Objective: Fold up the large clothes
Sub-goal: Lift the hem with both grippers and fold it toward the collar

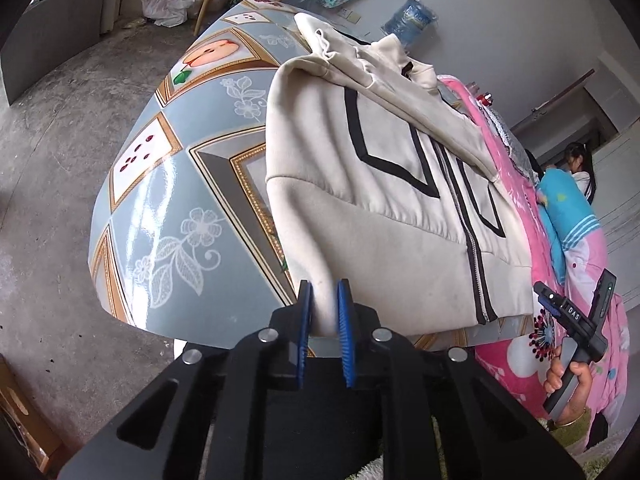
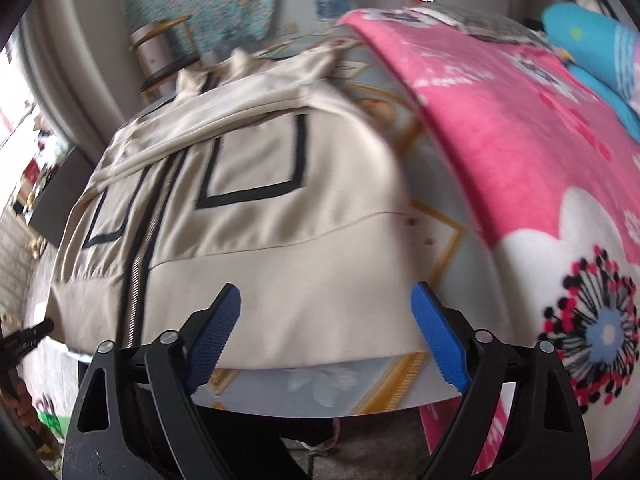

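Cream fleece, the zip-up jacket [image 1: 384, 184] lies flat on the patterned table [image 1: 168, 200], just beside the pink blanket [image 2: 520, 140]. Left claw [image 1: 324, 312] pinches its hem corner; right claw [image 2: 324, 320] gapes wide, empty, at the hem's other end. Soft and limp, probably light, it should lift best by both hem corners.

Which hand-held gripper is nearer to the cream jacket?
Left. The left hand-held gripper is shut on the cream jacket hem; the right hand-held gripper hovers open beside it.
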The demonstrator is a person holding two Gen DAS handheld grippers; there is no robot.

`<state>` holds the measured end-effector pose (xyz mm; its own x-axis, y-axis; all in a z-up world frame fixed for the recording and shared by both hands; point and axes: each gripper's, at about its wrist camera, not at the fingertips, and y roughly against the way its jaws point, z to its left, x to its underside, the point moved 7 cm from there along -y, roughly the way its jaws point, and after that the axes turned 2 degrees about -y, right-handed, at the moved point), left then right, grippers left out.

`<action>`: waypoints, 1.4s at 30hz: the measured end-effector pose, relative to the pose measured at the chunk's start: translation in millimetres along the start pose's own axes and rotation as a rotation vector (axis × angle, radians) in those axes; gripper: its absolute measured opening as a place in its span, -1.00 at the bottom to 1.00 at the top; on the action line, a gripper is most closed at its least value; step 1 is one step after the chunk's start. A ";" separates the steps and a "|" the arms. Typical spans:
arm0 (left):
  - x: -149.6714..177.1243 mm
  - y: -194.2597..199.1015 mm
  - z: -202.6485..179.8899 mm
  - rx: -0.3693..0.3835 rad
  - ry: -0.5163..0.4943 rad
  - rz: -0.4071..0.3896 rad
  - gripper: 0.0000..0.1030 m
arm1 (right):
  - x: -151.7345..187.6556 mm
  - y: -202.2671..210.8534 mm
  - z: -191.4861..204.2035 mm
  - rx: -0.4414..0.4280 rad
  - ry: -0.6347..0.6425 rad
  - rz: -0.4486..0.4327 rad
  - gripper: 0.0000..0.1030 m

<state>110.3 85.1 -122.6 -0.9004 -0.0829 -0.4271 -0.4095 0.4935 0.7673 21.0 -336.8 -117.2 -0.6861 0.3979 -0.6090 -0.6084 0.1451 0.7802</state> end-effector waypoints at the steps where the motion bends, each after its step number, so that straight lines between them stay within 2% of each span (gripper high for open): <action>1: -0.3 -0.5 -0.1 -0.008 -0.006 0.003 -0.75 | -1.2 0.4 -8.5 0.003 -0.024 -0.001 0.54; 6: -0.1 -3.4 0.8 -0.048 -0.031 0.019 -0.75 | -2.4 -4.2 -32.3 -0.013 -0.092 0.018 0.30; 12: 0.2 -4.3 2.1 -0.055 -0.027 0.027 -0.75 | 8.3 -16.1 -28.1 -0.021 -0.092 0.064 0.01; 19: 0.3 -5.7 1.9 -0.071 -0.033 0.035 -0.75 | 22.4 -15.1 -29.3 -0.005 -0.109 0.100 -0.20; 21: 0.7 -5.4 2.4 -0.072 -0.029 0.031 -0.75 | 27.5 -12.2 -28.8 0.010 -0.101 0.100 -0.41; 22: 0.9 -5.1 2.4 -0.075 -0.028 0.025 -0.75 | 29.4 -11.1 -28.5 0.015 -0.100 0.097 -0.45; 24: 1.1 -5.5 0.3 -0.096 -0.045 0.013 -0.75 | 31.5 -8.7 -26.7 -0.005 -0.105 0.088 -0.77; 26: -0.2 -2.3 -5.0 -0.165 -0.101 -0.015 -0.84 | 30.8 -4.4 -23.3 -0.019 -0.110 0.070 -0.81; 28: -4.0 8.3 -14.7 -0.185 -0.145 -0.068 -0.89 | 26.3 5.1 -17.1 -0.007 -0.087 0.028 -0.82; 35: -30.0 71.1 -48.2 -0.174 -0.240 -0.258 -0.91 | 2.2 62.0 0.9 -0.060 -0.028 -0.139 -0.85; 39: -36.9 98.0 -63.3 -0.157 -0.275 -0.315 -0.91 | -4.5 86.8 7.4 -0.081 -0.004 -0.200 -0.85; 42: -30.6 112.4 -66.7 -0.142 -0.287 -0.318 -0.91 | -1.9 100.4 7.9 -0.083 0.005 -0.217 -0.85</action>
<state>82.1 85.4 8.7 -0.6580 0.0419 -0.7519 -0.6931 0.3568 0.6264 -35.6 -315.9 -36.6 -0.5372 0.3607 -0.7625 -0.7727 0.1520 0.6163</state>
